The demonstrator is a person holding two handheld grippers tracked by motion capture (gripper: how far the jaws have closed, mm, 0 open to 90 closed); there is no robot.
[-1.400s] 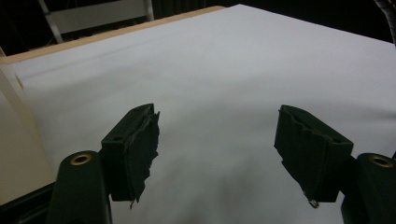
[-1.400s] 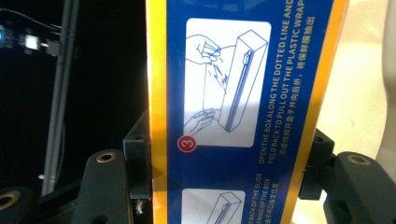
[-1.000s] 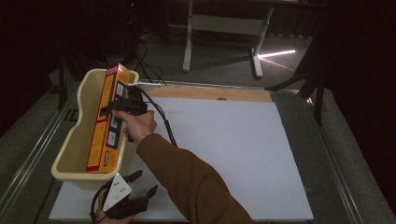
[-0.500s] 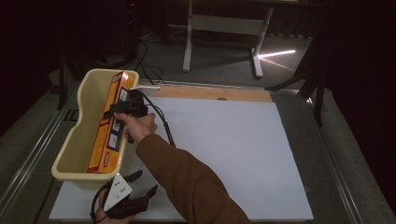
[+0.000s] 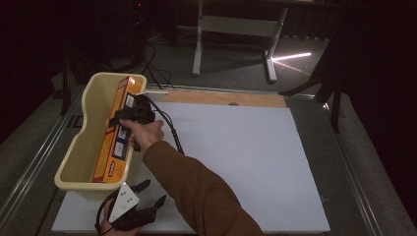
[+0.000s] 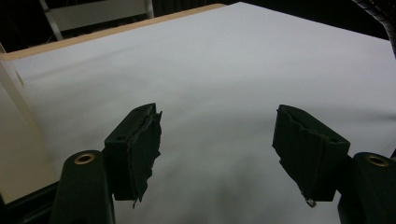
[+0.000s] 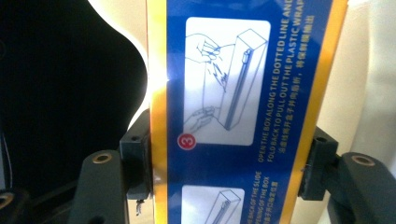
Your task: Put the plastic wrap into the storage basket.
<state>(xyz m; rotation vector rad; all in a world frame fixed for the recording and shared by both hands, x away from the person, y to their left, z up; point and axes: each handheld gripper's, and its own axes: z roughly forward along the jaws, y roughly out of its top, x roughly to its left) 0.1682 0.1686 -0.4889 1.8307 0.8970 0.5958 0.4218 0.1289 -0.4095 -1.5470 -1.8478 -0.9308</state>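
At the near edge of the high view, the left gripper (image 5: 147,204) rests low over the flat white sheet (image 5: 236,162) that covers the table, just in front of the tub's near end, with its grey three-cornered plate facing up. In the left gripper view its two black jaws stand wide apart with nothing between them, only bare white sheet (image 6: 219,70) beyond.

Farther in, a brown-sleeved forearm reaches diagonally toward the long, cream-coloured plastic tub (image 5: 81,162) that sits along the left side of the sheet. The right gripper (image 5: 118,120) hangs over the tub's right wall, across the middle of a long, narrow orange-and-blue cardboard box of plastic wrap (image 5: 114,147). The box lies lengthwise inside the tub, leaning against that right wall, its far end poking up above the rim.

In the right gripper view, the box (image 7: 238,93) fills the gap between the jaws, its blue printed face with opening instructions turned toward the camera. The jaws have just been opening; the left pad appears to sit against the box's orange edge, while the right pad looks to stand barely clear, though the blur makes that hard to judge.
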